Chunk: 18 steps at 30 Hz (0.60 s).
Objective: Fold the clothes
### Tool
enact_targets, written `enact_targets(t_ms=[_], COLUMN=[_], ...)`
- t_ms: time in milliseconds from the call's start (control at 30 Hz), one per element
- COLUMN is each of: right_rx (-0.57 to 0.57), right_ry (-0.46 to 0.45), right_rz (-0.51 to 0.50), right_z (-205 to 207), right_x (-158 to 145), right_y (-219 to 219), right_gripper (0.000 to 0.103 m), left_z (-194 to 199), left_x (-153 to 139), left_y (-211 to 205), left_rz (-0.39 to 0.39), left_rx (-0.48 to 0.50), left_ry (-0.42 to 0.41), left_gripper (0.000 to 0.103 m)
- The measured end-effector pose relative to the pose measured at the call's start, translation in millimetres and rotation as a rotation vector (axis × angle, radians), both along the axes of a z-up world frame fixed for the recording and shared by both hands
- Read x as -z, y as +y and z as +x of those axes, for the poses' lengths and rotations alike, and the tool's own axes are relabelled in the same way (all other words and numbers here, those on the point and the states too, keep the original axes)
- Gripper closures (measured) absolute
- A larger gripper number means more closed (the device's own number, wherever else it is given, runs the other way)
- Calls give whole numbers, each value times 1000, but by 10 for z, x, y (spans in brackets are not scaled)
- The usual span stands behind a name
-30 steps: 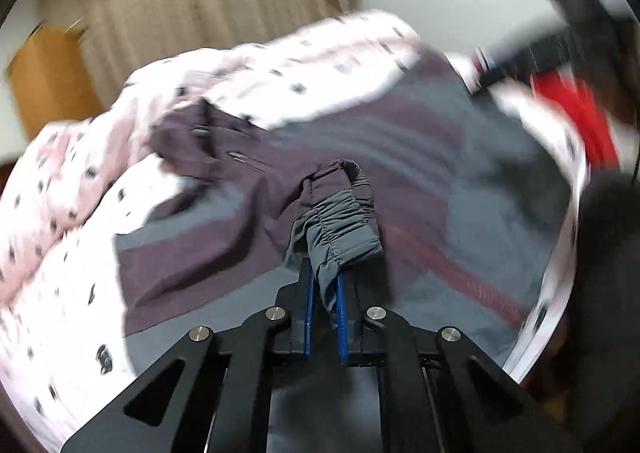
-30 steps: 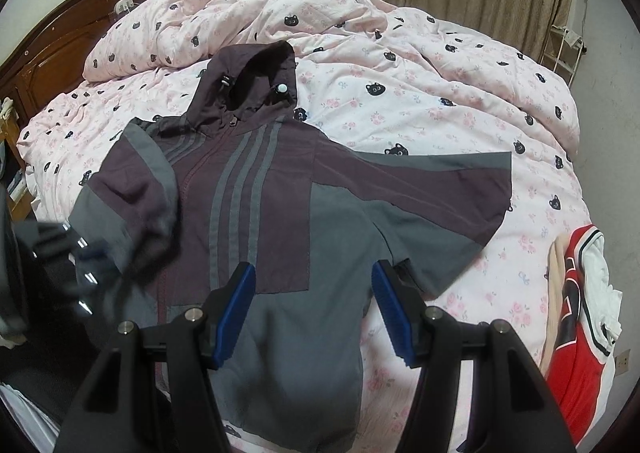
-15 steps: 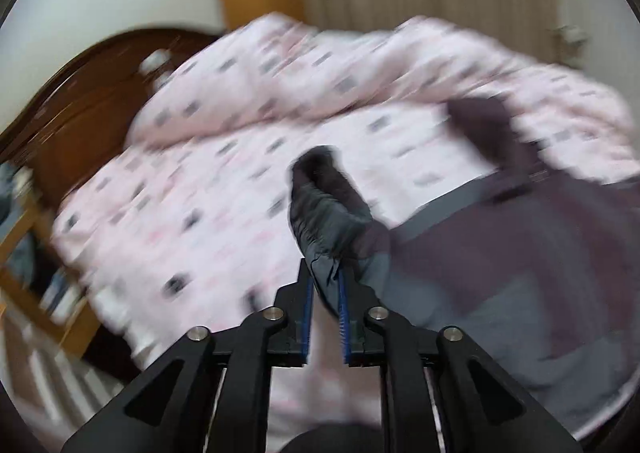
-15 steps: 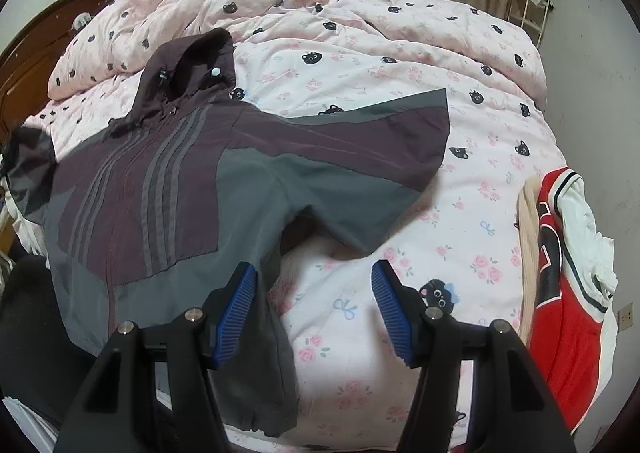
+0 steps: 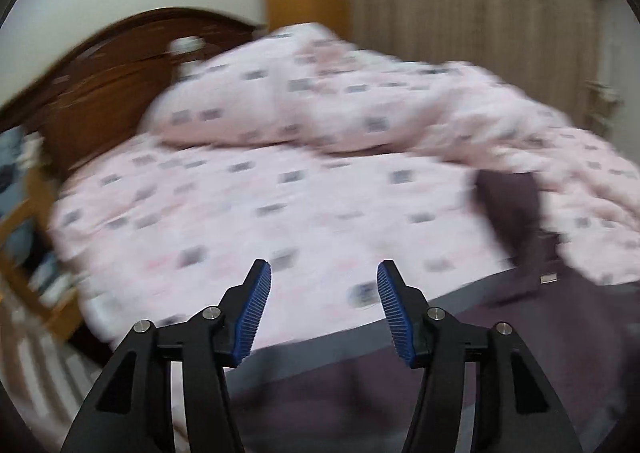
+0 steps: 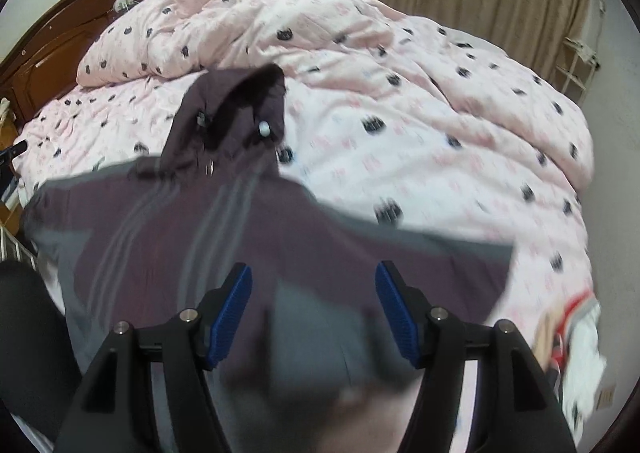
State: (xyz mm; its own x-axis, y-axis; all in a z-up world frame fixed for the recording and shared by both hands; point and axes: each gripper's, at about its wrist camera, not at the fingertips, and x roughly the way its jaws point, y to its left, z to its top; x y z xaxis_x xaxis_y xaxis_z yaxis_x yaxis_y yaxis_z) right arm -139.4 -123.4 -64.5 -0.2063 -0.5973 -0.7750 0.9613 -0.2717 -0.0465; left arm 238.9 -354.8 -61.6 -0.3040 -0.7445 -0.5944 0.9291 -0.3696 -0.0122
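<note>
Scene: a purple-and-grey hooded jacket (image 6: 248,237) is seen spread face-up on a bed (image 6: 460,141) under a pink printed duvet, hood (image 6: 236,109) toward 12 o'clock.
Left hand-held gripper (image 5: 323,305): jaws are caught opening, nothing between the blue pads; the jacket's edge lies below, toward 5 o'clock.
Right hand-held gripper (image 6: 314,305): jaws are opening wider and empty, poised above the jacket's chest.
Sleeve (image 6: 452,253): stretched out toward 3 o'clock.
Other clothes: a red-and-white garment (image 6: 576,329) is left at the bed's edge, at 4 o'clock.
Step judged: the jacket appears to be laid flat before folding.
Advice: sleeves are best gripped at the cuff and wrinkles smoothed out first.
</note>
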Motion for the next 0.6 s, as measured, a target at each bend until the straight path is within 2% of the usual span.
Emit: enact_targets(t_ms=[100,200,400,467,600], right_rx=[-10,-17,-26,-23,-20], right_ry=[-29,-53,-55,-56,-94], right_rz=[-19,-32,-19,-17,-15], right_z=[-79,-179,-356,-414,-559], right_x=[6,33,159,213,359], right_y=[-460,-968,-1711,-1881,-2217], right_gripper=[32,31,30,30,29], left_z=[-624,-1227,-2104,-2323,-2580], left_x=[72,194,368,477,726], left_y=[-79,-187,-386,-472,-575], left_rz=[35,120,132,117,168], left_rx=[159,287,403,394,406], left_ry=[68,133,85,16,-50], left_gripper=[45,45,45,44,44])
